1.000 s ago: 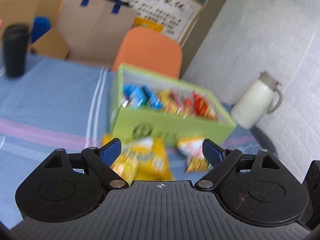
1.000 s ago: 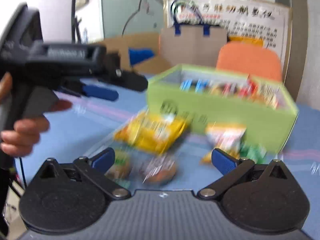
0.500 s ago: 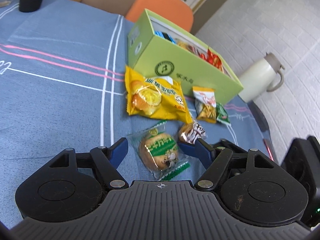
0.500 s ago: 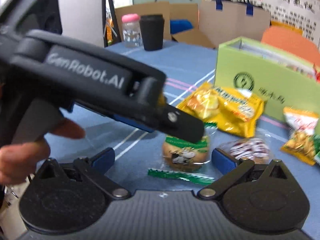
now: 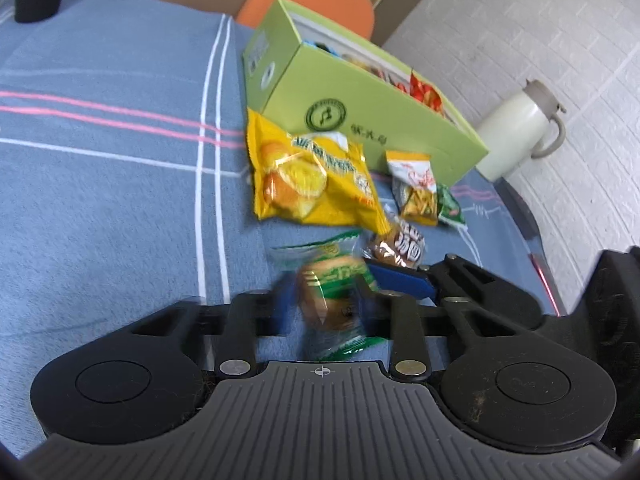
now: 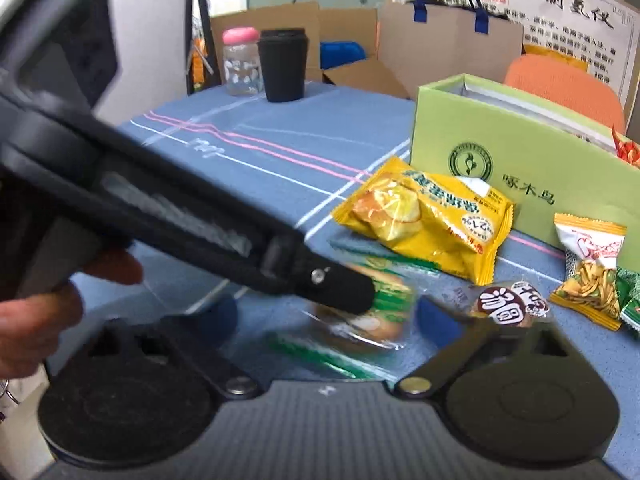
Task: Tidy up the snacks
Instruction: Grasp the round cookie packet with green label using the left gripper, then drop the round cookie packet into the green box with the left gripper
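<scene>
— On the blue tablecloth (image 5: pixel 104 184), how much is sorted so far?

— Partly, I judge. The green box (image 5: pixel 384 120) already has several packets inside; red and blue wrappers show over its rim. Five snacks lie loose in front of it.

— Which ones?

— A big yellow bag (image 5: pixel 312 176) leaning against the box wall, a small orange-and-white packet (image 5: pixel 414 188) with a little green packet (image 5: pixel 450 206) just beside it, a brown cake in clear wrap (image 5: pixel 400 246), and a round cake in green-printed wrap (image 5: pixel 332 300).

— What are the tools doing?

— The left gripper (image 5: pixel 326 304) has its fingers drawn in on either side of the green-wrapped cake. Blur hides the contact, so I cannot tell whether it grips yet. The right gripper (image 6: pixel 328 316) sits just behind the same cake with its fingers spread wide and nothing between them that it holds.

— So what remains?

— Probably lifting that cake into the box, then the other four. A black cup (image 6: pixel 282 66) and a white jug (image 5: pixel 516 132) stand apart, not involved.
</scene>
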Demonstrator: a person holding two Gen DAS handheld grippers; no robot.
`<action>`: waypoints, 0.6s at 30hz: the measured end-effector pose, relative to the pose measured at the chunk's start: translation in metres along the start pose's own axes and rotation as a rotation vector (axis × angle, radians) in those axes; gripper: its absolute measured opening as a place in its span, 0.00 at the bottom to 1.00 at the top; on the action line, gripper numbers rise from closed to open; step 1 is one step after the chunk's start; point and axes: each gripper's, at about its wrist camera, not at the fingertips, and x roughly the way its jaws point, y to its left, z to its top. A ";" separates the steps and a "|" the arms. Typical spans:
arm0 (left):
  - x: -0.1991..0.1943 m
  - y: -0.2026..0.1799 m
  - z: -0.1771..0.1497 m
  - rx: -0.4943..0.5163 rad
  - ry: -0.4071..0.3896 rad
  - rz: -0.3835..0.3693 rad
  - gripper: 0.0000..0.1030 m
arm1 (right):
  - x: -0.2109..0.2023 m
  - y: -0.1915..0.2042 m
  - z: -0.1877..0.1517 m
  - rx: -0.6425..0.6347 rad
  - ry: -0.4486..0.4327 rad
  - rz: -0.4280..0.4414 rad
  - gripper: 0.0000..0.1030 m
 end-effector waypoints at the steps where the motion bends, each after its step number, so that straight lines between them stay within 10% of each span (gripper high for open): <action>1: -0.002 -0.001 0.000 0.003 -0.006 0.007 0.00 | -0.003 -0.007 0.001 0.022 -0.001 -0.001 0.56; 11: -0.006 -0.023 0.020 -0.008 -0.047 -0.051 0.00 | -0.031 -0.027 0.019 0.023 -0.060 -0.054 0.55; 18: -0.010 -0.055 0.104 0.025 -0.195 -0.090 0.00 | -0.029 -0.072 0.098 -0.067 -0.182 -0.128 0.61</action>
